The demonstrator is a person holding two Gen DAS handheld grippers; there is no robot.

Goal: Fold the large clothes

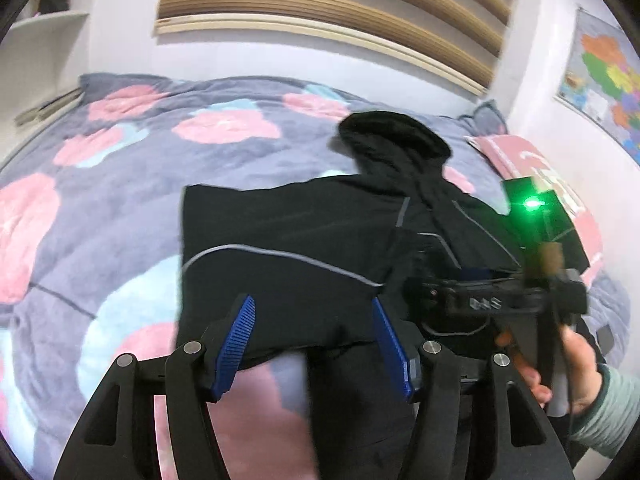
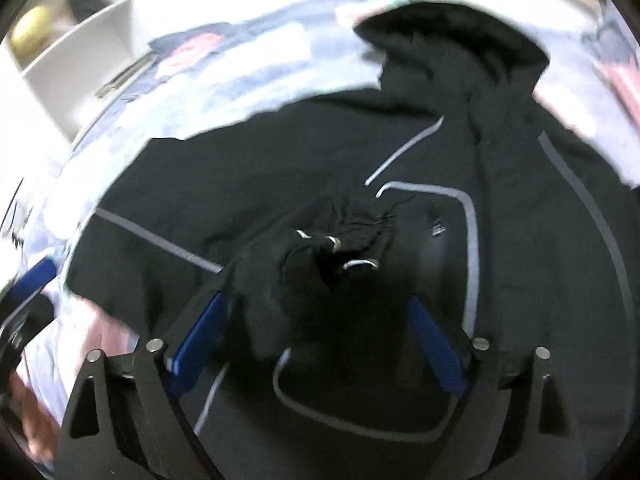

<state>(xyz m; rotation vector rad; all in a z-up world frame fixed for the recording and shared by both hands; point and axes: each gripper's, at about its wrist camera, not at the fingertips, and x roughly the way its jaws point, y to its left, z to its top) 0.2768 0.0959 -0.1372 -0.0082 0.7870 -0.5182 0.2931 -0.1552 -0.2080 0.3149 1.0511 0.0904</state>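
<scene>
A black hooded jacket (image 1: 288,236) with thin grey piping lies on the bed, hood (image 1: 392,136) toward the headboard. My left gripper (image 1: 314,314) is open, its blue pads either side of the jacket's near hem. In the right wrist view the jacket (image 2: 520,208) fills the frame. My right gripper (image 2: 316,308) is open over a bunched sleeve cuff (image 2: 320,256) resting on the jacket's front. The right gripper also shows in the left wrist view (image 1: 500,300), held by a hand, over the jacket's right side.
The bed has a grey-blue quilt (image 1: 120,184) with pink and pale blue flowers. A slatted wooden headboard (image 1: 320,4) and white wall stand behind. White shelves (image 1: 36,52) are at the left. A pink item (image 1: 532,168) lies by the right wall under a map (image 1: 604,80).
</scene>
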